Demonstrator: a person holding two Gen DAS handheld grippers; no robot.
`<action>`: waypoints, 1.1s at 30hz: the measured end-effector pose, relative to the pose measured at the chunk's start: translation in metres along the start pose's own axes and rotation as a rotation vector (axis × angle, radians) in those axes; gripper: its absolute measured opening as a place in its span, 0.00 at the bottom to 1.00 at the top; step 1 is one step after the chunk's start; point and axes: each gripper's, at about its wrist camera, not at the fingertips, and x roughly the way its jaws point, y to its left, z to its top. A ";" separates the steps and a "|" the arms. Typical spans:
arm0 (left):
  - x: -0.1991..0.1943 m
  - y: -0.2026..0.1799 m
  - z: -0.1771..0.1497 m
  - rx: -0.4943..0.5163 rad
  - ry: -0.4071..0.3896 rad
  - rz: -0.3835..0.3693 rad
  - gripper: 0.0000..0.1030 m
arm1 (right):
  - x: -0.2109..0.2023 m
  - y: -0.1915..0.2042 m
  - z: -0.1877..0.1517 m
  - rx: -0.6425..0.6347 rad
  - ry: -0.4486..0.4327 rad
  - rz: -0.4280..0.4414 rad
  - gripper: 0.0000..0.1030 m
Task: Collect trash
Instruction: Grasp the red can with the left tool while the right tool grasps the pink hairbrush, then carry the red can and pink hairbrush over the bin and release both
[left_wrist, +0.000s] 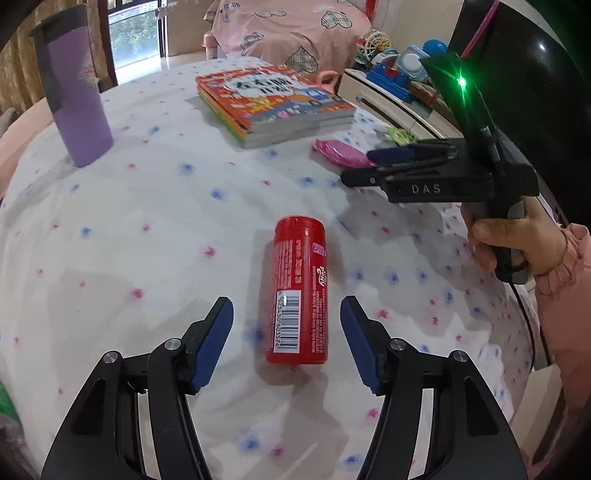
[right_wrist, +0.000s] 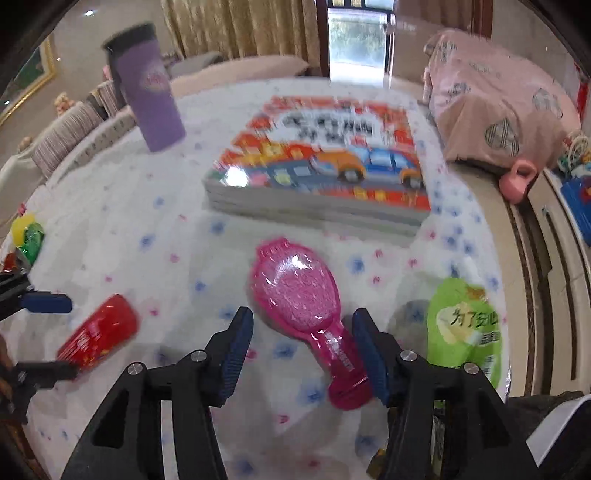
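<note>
Left wrist view first: the left gripper (left_wrist: 287, 334) hangs low over the white tablecloth dotted with blue and pink flowers (left_wrist: 155, 229), its blue-padded fingers (left_wrist: 218, 332) spread wide and gripping nothing. Lying on its side between them is a red cylindrical snack canister with a barcode label (left_wrist: 298, 291), its long axis running away from the camera. That lie suits a grasp across the narrow body, and I judge the wide spread is meant to straddle it. Off to the right, the right gripper (left_wrist: 360, 166) is carried side-on in a hand with a pink sleeve (left_wrist: 517, 240); from here I cannot tell how far its fingers are apart. A purple insulated tumbler with a dark lid (left_wrist: 74, 96) and a stack of glossy picture books (left_wrist: 275, 103) stand further back, clearly belongings rather than rubbish.

Right wrist view, somewhat blurred: the right gripper (right_wrist: 303, 350) also has its fingers spread and empty. A bright pink plastic hairbrush (right_wrist: 295, 295) lies between them, its handle just beside the right pad, though that looks incidental. A crumpled green foil snack packet (right_wrist: 465, 328) rests near the table's right edge, likelier trash for this hand. The red canister appears at far left, flanked by the other gripper's fingers.
</note>
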 end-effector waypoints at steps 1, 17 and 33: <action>0.002 -0.002 -0.001 -0.002 0.002 -0.008 0.59 | -0.001 0.000 -0.001 -0.001 -0.005 0.004 0.56; 0.001 -0.022 -0.022 -0.132 -0.044 -0.054 0.32 | -0.059 0.011 -0.079 0.263 -0.100 0.168 0.19; -0.016 -0.113 -0.029 -0.060 -0.091 -0.183 0.32 | -0.149 -0.015 -0.173 0.491 -0.259 0.202 0.19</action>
